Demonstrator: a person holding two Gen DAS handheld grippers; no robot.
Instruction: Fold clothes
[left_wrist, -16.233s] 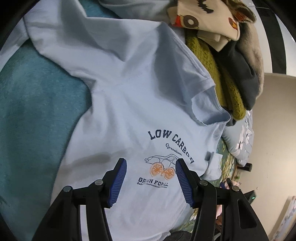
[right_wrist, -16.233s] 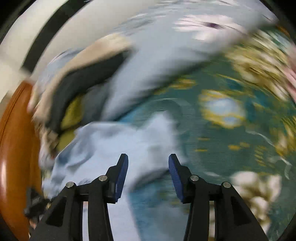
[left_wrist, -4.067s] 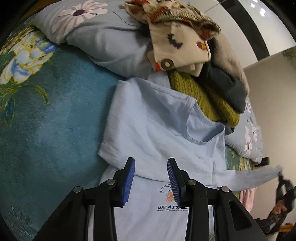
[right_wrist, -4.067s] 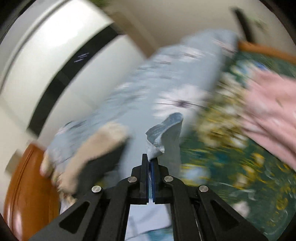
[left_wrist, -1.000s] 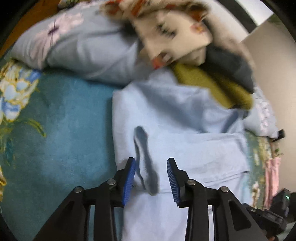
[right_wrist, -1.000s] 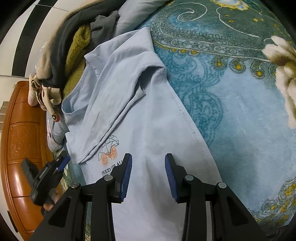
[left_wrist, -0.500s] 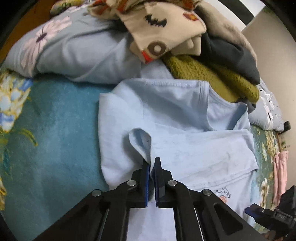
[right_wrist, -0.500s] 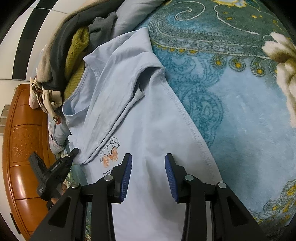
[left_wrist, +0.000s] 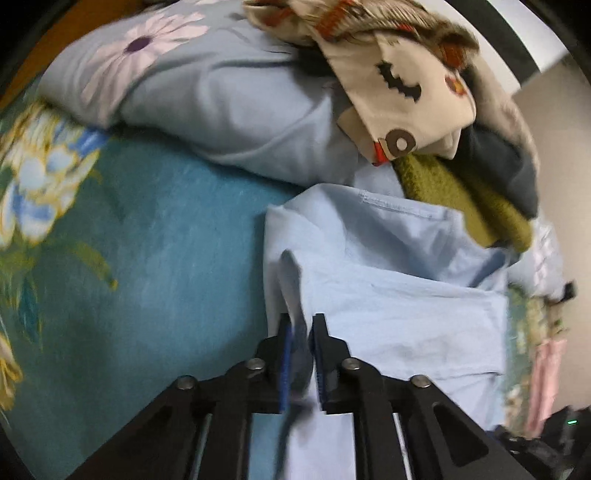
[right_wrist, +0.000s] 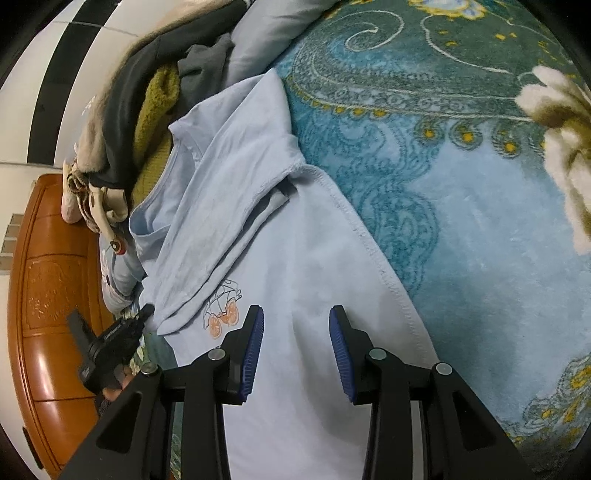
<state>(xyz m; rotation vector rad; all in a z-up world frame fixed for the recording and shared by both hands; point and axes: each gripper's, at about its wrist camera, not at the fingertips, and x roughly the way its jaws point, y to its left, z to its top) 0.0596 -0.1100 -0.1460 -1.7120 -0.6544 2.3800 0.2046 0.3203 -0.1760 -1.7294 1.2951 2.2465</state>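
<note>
Fabric from the light blue T-shirt (left_wrist: 388, 317) stands as a raised ridge between the fingers of the left gripper (left_wrist: 300, 365), which half a second ago were clamped tight on it and are now opening, so the pinched fold is being let go. That release comes after the left sleeve side was carried in over the chest; a second ago the same fingers stood apart over the cloth. In my judgement the second sleeve fold is now laid, and the shirt is ready for its lengthwise fold.

The shirt lies on the teal flowered bedspread (left_wrist: 140, 258), its collar at the far end against the pile of clothes (left_wrist: 436, 110) and the grey-blue pillow (left_wrist: 229, 96). Both sleeves lie folded inward across the print (right_wrist: 221, 310).

The right gripper (right_wrist: 295, 347) hovers over the near right part of the shirt body, fingers moderately apart with nothing between them, unchanged over the last second.
</note>
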